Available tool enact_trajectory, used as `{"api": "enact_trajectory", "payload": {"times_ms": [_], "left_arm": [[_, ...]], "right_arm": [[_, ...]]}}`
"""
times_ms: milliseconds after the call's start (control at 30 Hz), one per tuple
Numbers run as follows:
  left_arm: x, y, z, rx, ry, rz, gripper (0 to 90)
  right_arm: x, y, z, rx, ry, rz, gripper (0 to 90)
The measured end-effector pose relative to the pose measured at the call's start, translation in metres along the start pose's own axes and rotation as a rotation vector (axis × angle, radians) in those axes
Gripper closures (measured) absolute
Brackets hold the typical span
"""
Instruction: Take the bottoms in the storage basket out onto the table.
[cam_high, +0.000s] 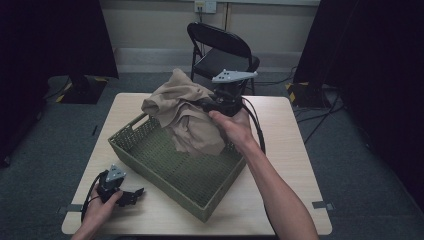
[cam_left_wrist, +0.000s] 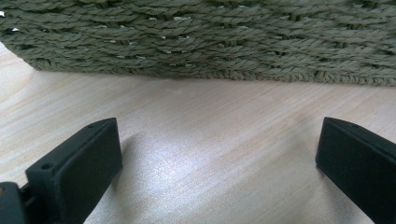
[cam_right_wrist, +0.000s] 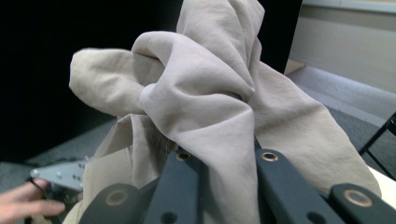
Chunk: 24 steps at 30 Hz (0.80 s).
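A crumpled beige cloth (cam_high: 187, 112) hangs above the green woven basket (cam_high: 150, 131), its lower part drooping into the basket's far end. My right gripper (cam_high: 210, 104) is shut on the cloth. In the right gripper view the fabric (cam_right_wrist: 205, 98) bunches up between the two black jaws. My left gripper (cam_high: 136, 194) rests on the table at the near left, open, its jaws pointed at the basket. The left gripper view has bare wood between the jaws and the basket's woven wall (cam_left_wrist: 210, 42) just beyond them.
The light wooden table (cam_high: 280, 150) has bare room to the right of the basket. A black folding chair (cam_high: 222, 50) stands behind the table's far edge. Dark curtains hang at both sides, and cables lie on the grey floor at the right.
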<state>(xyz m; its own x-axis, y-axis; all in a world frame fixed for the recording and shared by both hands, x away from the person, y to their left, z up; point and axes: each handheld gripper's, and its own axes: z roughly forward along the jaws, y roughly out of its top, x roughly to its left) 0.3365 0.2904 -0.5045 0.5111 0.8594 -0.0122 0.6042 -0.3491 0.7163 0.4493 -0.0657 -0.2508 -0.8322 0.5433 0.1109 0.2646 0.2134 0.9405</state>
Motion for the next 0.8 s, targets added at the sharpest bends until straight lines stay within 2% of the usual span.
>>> {"api": "enact_trajectory", "payload": {"times_ms": [167, 367, 567, 800], "left_arm": [[0.000, 0.000, 0.000, 0.000, 0.000, 0.002, 0.0], [0.000, 0.000, 0.000, 0.000, 0.000, 0.000, 0.0], [0.000, 0.000, 0.000, 0.000, 0.000, -0.001, 0.0], [0.000, 0.000, 0.000, 0.000, 0.000, 0.002, 0.0]], "right_arm": [[-0.005, 0.008, -0.013, -0.030, -0.007, 0.005, 84.5], [-0.014, 0.013, -0.027, -0.056, -0.039, 0.007, 84.5], [-0.026, 0.012, -0.037, -0.069, -0.067, 0.024, 84.5], [-0.037, 0.014, -0.048, -0.076, -0.113, 0.020, 84.4]]}}
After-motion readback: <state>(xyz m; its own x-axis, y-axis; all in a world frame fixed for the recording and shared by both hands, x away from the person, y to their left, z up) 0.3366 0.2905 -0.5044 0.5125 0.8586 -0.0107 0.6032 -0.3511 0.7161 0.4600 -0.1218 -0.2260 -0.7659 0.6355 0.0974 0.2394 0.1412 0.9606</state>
